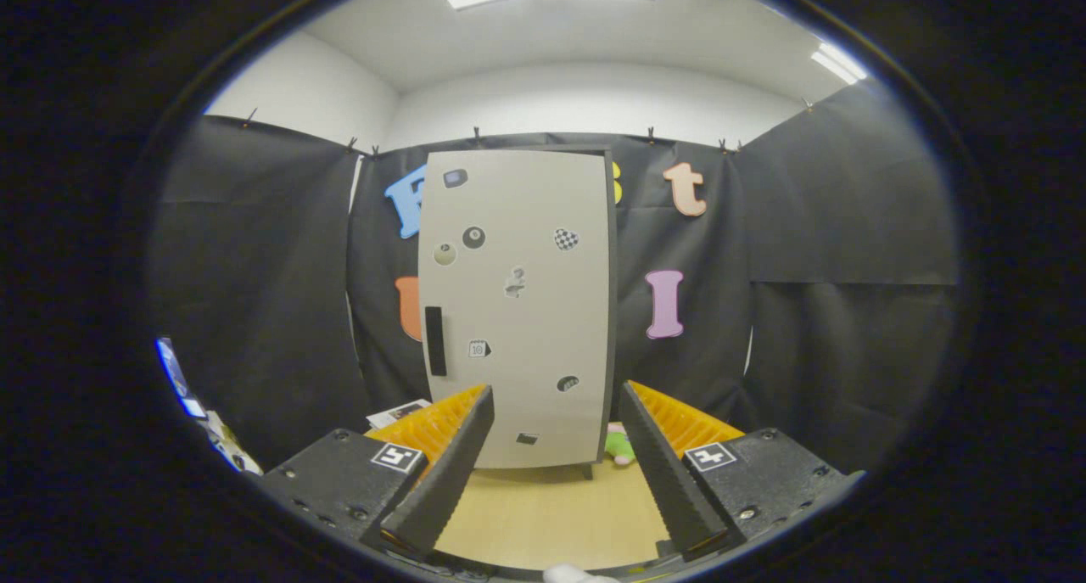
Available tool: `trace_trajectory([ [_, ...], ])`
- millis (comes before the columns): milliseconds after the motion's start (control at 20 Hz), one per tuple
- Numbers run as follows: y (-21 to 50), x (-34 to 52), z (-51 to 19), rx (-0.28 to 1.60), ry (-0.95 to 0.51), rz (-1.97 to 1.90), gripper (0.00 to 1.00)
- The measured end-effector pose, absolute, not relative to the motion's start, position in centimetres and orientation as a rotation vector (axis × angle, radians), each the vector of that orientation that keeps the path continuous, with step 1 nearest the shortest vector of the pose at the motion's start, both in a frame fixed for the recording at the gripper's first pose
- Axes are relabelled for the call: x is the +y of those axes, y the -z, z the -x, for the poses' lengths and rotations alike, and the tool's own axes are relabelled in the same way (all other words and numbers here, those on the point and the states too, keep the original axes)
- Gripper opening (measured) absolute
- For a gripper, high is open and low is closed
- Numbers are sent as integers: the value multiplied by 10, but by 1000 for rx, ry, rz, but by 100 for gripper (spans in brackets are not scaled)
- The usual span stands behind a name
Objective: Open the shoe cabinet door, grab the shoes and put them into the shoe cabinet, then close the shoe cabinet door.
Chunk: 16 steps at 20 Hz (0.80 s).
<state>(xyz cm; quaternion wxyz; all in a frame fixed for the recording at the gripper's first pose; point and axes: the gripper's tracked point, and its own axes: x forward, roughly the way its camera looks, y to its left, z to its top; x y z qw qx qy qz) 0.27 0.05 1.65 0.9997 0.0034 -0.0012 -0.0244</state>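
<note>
We see the shoe cabinet [517,311] upright on the wooden floor [551,515] beyond our gripper [556,468], its flat pale door [543,345] closed, dotted with stickers, with a dark slim handle [435,340]. Gripper fingers are spread, holding nothing. A green toy [621,445] peeks beside the cabinet base.

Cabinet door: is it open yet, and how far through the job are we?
Nothing looks done yet. The shoe cabinet stands beyond the fingers with its door shut flat. The gripper is open and holds nothing, facing the door; the dark handle sits near the door's edge. Left: open the door, fetch the shoes, place them inside, close up. I cannot pick out shoes for certain.
</note>
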Motion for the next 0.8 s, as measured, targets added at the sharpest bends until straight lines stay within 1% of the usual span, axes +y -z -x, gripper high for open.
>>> trace_trajectory([
  [800, -13, -2, -4, -8, 32, -13, 97],
])
